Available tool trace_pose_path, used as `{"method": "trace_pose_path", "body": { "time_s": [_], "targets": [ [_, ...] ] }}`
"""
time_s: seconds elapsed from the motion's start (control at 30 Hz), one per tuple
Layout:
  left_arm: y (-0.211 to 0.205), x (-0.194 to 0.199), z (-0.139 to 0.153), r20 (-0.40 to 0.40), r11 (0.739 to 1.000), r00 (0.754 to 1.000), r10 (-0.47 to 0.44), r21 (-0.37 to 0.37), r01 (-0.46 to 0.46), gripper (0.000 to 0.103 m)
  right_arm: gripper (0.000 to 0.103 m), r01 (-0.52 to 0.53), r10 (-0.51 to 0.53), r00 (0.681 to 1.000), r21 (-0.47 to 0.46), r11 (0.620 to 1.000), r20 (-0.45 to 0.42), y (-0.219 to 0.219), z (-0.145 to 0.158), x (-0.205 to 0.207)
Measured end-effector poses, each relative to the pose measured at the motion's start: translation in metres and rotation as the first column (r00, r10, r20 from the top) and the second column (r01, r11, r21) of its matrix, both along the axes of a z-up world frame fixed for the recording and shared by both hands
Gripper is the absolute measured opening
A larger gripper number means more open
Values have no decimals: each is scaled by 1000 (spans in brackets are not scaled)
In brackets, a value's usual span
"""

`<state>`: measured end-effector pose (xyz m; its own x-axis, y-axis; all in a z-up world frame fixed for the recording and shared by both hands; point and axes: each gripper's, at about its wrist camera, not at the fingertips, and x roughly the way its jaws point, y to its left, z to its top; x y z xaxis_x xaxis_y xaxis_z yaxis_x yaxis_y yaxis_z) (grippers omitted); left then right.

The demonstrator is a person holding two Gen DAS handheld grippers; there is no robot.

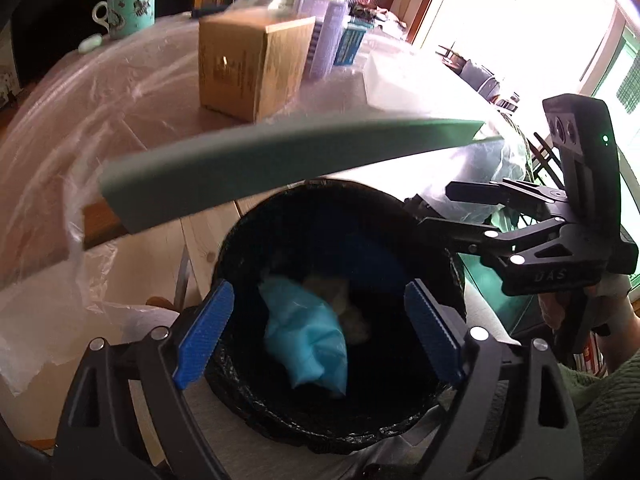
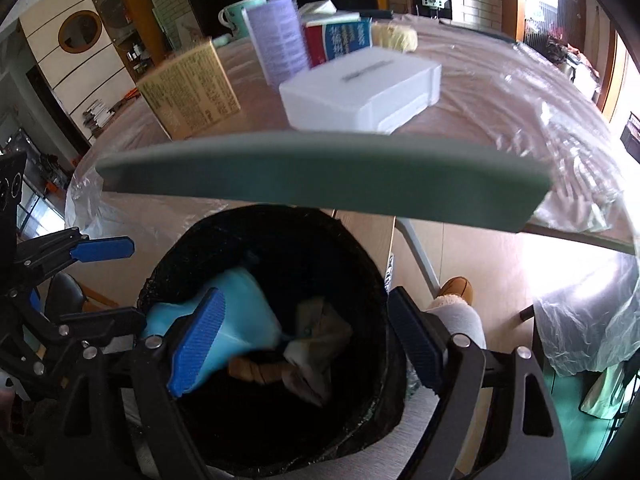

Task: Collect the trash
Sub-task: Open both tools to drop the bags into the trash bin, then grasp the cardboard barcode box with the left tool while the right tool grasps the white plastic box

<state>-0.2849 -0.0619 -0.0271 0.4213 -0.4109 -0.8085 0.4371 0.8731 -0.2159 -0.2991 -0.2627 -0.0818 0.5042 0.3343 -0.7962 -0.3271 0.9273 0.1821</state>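
Note:
A black-lined trash bin (image 1: 436,248) stands below the table edge, also in the right wrist view (image 2: 360,248). Inside lie a light blue bag (image 1: 308,340) and brownish crumpled trash (image 1: 348,304); both show in the right wrist view, bag (image 2: 248,304) and brown trash (image 2: 320,344). My left gripper (image 1: 320,332) is open and empty above the bin mouth. My right gripper (image 2: 308,340) is open and empty above the bin too. The right gripper shows in the left wrist view (image 1: 436,216) at the bin's right rim. The left gripper shows in the right wrist view (image 2: 108,280) at the left.
A plastic-covered table with a grey-green edge (image 1: 280,160) holds a cardboard box (image 1: 248,68), a teal cup (image 1: 128,8), a lilac container (image 2: 280,40), a red-and-blue book (image 2: 340,40) and a white box (image 2: 360,88). A foot in a brown slipper (image 2: 456,288) is beside the bin.

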Motion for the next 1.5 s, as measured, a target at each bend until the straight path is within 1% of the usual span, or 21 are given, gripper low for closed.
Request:
{"method": "trace_pose_path", "body": {
  "time_s": [0.07,0.13,0.17,0.2,0.23,0.27,0.3,0.33,0.37,0.4,0.47,0.53,0.6,0.67,0.77,0.93,1.1,1.23,1.3,1.43,1.5],
  "targets": [
    [5,-3,16,43,1000,999,13,-10,-13,89,82,10,-10,999,3,1000,45,-5,16,-5],
    [13,-6,38,101,999,994,36,-44,-32,89,83,26,-27,991,12,1000,128,-10,40,-11],
    [18,-7,49,137,997,989,52,-64,-43,89,88,35,-37,983,15,999,177,-13,52,-14],
    [23,-8,61,180,995,981,74,-84,-60,97,94,49,-52,970,19,999,238,-17,65,-18],
    [29,-11,78,248,990,962,113,-115,-86,101,98,80,-84,937,24,996,340,-20,83,-25],
    [36,-15,91,317,982,937,149,-158,-103,102,99,108,-111,902,31,994,417,-24,96,-29],
    [42,-20,100,387,972,904,182,-209,-107,102,99,140,-145,848,48,989,509,-26,110,-34],
    [43,-18,106,413,964,885,213,-235,-123,102,99,176,-179,800,60,983,573,-27,118,-35],
    [44,-14,108,413,961,880,234,-237,-144,102,99,205,-197,781,55,977,593,-27,122,-31],
    [43,-3,108,381,963,896,226,-224,-148,102,99,222,-203,792,37,974,576,-26,124,-22],
    [41,12,104,327,967,925,194,-222,-124,102,99,210,-195,845,26,977,499,-21,121,-3],
    [41,23,99,322,972,929,182,-204,-119,102,99,198,-202,900,50,979,386,-19,112,19],
    [37,32,97,329,980,927,180,-138,-141,102,99,206,-220,936,79,975,274,-20,99,37],
    [35,37,93,341,985,925,168,-84,-148,102,99,218,-237,953,117,969,190,-19,86,52],
    [30,49,87,326,991,936,133,-45,-125,102,99,238,-248,962,97,967,116,-7,65,56],
    [14,61,77,306,998,950,56,12,-63,102,98,248,-250,966,43,968,67,6,48,70],
    [6,75,67,293,999,956,14,44,-28,102,91,270,-271,963,72,960,4,1,38,83],
    [4,87,61,272,999,962,-7,44,-6,101,86,271,-272,962,37,962,19,6,38,89],
    [3,90,59,263,999,965,-11,41,0,96,79,259,-260,965,15,966,32,8,38,90],
    [0,98,53,246,999,969,-18,51,6,87,71,231,-229,971,-33,972,70,13,40,94],
    [-2,101,51,238,999,971,-21,51,9,80,64,221,-212,972,-85,972,101,15,42,98]
  ]
}}
